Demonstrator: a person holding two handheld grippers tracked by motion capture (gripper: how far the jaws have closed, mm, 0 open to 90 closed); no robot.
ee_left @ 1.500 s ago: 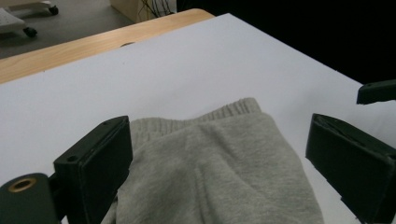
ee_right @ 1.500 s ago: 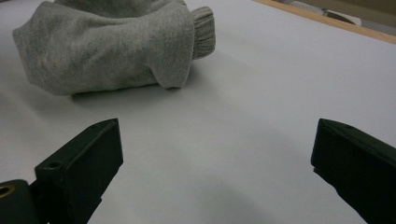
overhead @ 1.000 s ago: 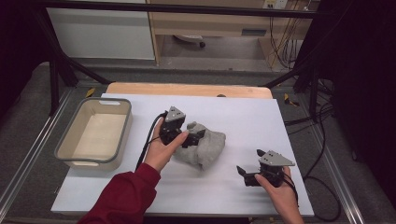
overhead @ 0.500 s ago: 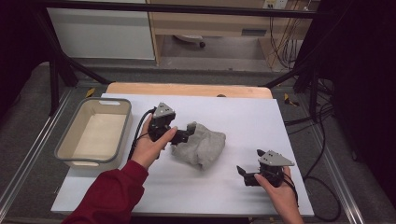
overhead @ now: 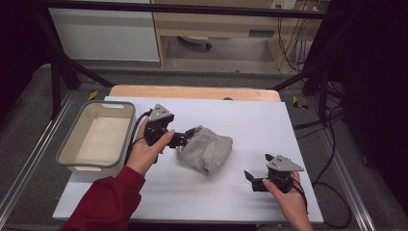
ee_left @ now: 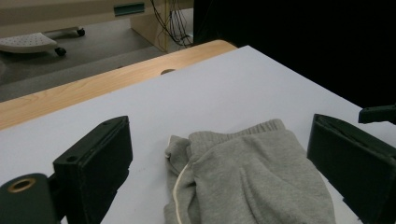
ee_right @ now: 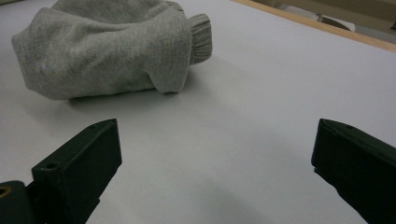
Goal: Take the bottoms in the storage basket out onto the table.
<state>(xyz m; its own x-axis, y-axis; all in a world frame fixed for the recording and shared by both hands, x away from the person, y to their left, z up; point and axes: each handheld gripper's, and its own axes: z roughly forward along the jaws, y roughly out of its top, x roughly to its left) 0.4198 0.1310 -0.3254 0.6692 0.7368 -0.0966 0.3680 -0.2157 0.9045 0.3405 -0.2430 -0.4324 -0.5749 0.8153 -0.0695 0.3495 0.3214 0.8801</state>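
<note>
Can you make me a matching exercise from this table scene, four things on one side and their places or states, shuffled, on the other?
1. grey garment
2. tub
3. left gripper
4. right gripper

A. open over bare tabletop, near right
B. crumpled at mid-table
C. open at the garment's left edge
D. empty, at the table's left edge

Pairs: 1-B, 2-D, 3-C, 4-A

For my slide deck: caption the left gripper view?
Open left hand-held gripper poised over a crumpled grey garment on the white table.
</note>
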